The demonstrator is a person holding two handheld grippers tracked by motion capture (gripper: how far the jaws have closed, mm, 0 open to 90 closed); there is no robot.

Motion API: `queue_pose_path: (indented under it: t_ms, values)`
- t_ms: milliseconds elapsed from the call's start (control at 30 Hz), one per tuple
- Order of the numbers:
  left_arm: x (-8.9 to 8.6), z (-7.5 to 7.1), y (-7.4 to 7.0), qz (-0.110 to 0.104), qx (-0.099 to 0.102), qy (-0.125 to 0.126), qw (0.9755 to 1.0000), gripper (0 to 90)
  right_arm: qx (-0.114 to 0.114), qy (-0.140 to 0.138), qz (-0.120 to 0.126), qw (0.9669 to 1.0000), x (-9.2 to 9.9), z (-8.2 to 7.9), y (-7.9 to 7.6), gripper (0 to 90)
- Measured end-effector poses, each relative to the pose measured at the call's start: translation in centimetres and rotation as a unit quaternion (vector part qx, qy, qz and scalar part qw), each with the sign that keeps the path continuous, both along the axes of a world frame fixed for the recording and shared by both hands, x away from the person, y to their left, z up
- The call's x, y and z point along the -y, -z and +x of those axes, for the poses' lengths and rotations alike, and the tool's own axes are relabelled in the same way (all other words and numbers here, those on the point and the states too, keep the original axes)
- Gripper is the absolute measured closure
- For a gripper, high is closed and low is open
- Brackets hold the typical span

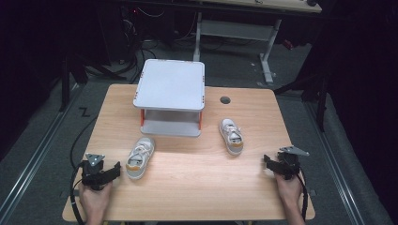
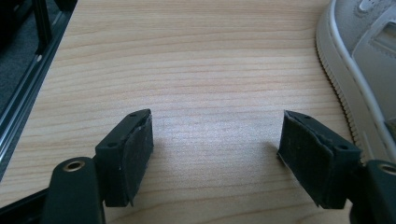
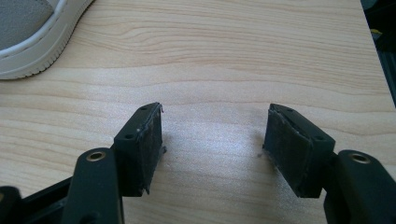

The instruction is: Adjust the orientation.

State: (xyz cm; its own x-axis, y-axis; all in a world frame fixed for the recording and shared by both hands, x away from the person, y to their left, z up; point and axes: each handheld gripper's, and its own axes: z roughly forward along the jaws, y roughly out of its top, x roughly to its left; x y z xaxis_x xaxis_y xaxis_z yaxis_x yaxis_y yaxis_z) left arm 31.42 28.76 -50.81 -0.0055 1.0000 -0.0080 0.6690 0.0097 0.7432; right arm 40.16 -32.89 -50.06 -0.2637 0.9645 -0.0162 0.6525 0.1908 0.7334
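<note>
Two small white sneakers lie on the wooden table (image 1: 197, 187). The left shoe (image 1: 140, 157) rests left of centre, its toe toward the shelf; its sole edge (image 2: 359, 70) shows in the left gripper view. The right shoe (image 1: 231, 135) lies right of centre, with its sole (image 3: 32, 42) in the right gripper view's top left corner. My left gripper (image 1: 114, 169) sits near the table's front left, open, with bare wood between its jaws (image 2: 215, 140). My right gripper (image 1: 267, 162) rests at the front right, open and empty (image 3: 215, 135).
A grey two-level shelf (image 1: 171, 84) with orange corner posts stands at the table's back centre. A round cable hole (image 1: 225, 100) is to its right. Beyond the table stands a desk frame (image 1: 265, 47) on a dark floor.
</note>
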Motion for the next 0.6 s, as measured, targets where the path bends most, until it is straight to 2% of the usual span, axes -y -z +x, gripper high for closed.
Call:
queue_pose_path:
  t_ms: [133,233,600]
  values:
    - [0.04,-0.03,0.00,-0.001,0.002,0.001,1.0000,26.9,0.000,0.000,0.000,1.0000,0.00,0.01,0.00,36.1]
    - [0.09,-0.07,-0.02,0.001,0.004,0.005,1.0000,32.9,-0.001,0.001,0.000,1.0000,-0.01,0.00,0.00,35.6]
    - [0.11,-0.07,-0.04,0.001,0.004,0.010,0.9999,33.4,-0.001,0.001,0.000,1.0000,-0.02,0.01,0.00,35.5]
